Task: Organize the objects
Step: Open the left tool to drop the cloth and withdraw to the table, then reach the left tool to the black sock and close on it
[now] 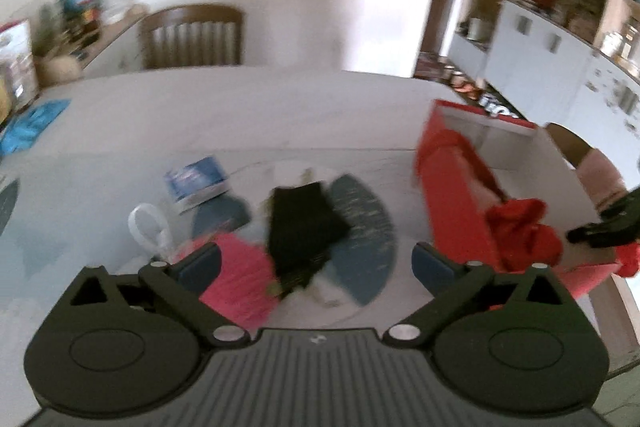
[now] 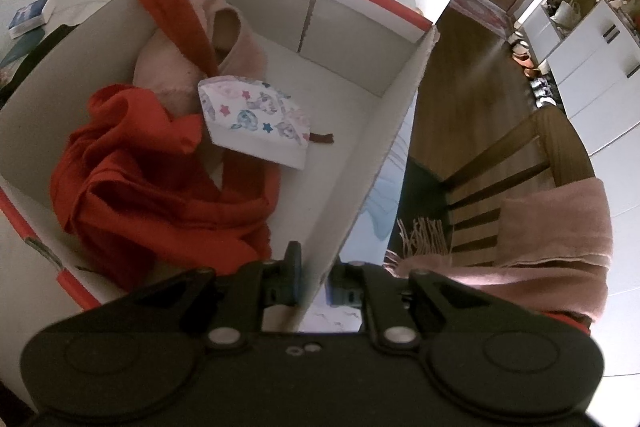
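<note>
Left wrist view: the left gripper hovers with jaws wide apart and empty above a black garment; the red box sits at three o'clock. Right wrist view: the right gripper pinches the box wall; holding it steady should ease loading.

A wooden chair stands behind the white table.

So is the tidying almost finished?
About halfway. Already in the box: a red cloth, a pink cloth and a small patterned hat. The right gripper is clamped on the box wall. The left gripper is open over the table, where a black cloth, pink cloth and small book wait.
</note>
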